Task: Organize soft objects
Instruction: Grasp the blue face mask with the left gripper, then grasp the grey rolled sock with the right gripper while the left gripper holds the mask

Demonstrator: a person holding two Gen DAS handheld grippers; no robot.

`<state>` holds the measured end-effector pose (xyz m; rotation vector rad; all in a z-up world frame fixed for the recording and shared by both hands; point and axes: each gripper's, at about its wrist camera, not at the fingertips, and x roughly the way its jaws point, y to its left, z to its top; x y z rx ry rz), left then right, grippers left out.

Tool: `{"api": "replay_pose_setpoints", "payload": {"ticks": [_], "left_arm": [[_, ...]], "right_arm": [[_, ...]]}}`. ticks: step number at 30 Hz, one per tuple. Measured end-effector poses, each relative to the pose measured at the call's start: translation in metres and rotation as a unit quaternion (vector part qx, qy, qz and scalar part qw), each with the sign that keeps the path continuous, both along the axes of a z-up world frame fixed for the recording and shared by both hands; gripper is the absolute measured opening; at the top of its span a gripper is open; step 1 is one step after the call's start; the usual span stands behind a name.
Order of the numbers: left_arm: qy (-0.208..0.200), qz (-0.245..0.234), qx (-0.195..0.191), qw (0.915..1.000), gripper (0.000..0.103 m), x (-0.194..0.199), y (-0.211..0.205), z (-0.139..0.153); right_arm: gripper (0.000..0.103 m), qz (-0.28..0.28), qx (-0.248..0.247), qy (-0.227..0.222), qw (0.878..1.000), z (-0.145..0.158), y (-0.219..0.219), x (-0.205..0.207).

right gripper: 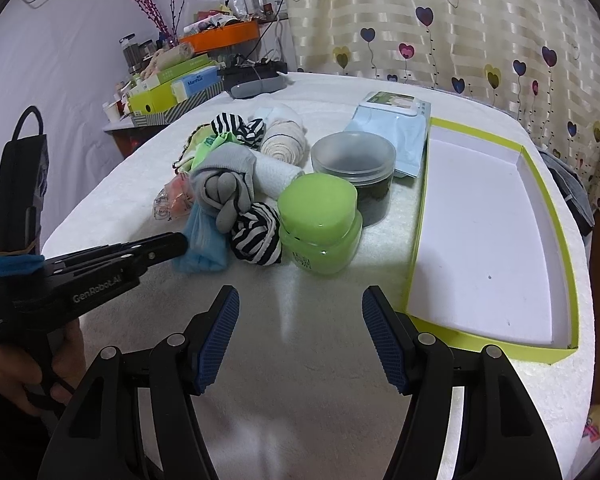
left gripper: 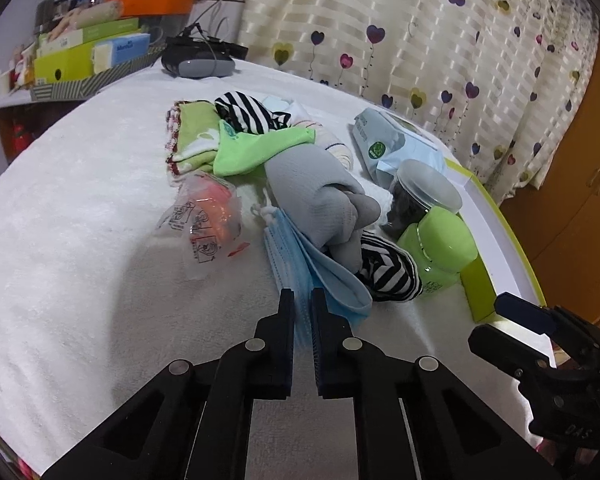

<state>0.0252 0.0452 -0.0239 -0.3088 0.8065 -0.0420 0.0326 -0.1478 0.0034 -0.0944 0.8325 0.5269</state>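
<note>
A pile of soft things lies on the white-covered table (left gripper: 60, 220): a grey sock bundle (left gripper: 324, 196), striped socks (left gripper: 388, 270), a green cloth (left gripper: 252, 148), a green towel (left gripper: 192, 136) and blue face masks (left gripper: 300, 264). My left gripper (left gripper: 303, 300) is shut on the near edge of the blue face masks; it also shows in the right wrist view (right gripper: 180, 242) at the masks (right gripper: 204, 240). My right gripper (right gripper: 300, 312) is open and empty, above bare table in front of the green jar (right gripper: 320, 228). An empty lime-edged box lid (right gripper: 556, 216) lies to its right.
A clear jar with dark contents (right gripper: 354, 164), a blue wipes pack (right gripper: 396, 132), a rolled cream sock (right gripper: 284, 140) and a plastic bag with something orange (left gripper: 208, 216) sit around the pile. A grey device (left gripper: 198, 64) and stacked boxes (left gripper: 84, 52) stand at the back left. A curtain hangs behind.
</note>
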Motion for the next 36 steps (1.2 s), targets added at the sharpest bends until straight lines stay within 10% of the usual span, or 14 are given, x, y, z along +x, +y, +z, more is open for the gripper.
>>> {"api": "replay_pose_setpoints", "payload": {"ticks": [4,8,12,17,23,36], "left_arm": [[0.000,0.000,-0.010,1.0000,0.010,0.002,0.003,0.000],[-0.003,-0.003,-0.026,0.9996,0.044,0.005,0.004,0.000],[0.011,0.000,-0.031,0.9995,0.045,0.015,0.001,-0.005],[0.024,0.003,-0.034,0.9991,0.044,0.025,0.000,-0.012],[0.027,-0.005,-0.050,0.9984,0.012,0.029,0.004,-0.017],[-0.023,0.019,-0.053,0.9982,0.009,-0.005,0.033,0.008]], "right_arm": [[0.065,0.001,-0.001,0.001,1.000,0.000,0.001,0.001],[0.065,0.003,-0.002,0.001,1.000,0.000,0.001,0.002],[0.065,0.001,-0.001,0.001,1.000,0.000,0.001,0.003],[0.065,0.002,-0.002,0.001,1.000,0.000,0.001,0.003],[0.065,0.000,-0.001,-0.002,1.000,0.002,0.003,0.003],[0.065,0.041,0.008,-0.039,0.998,0.026,0.045,0.007]]}}
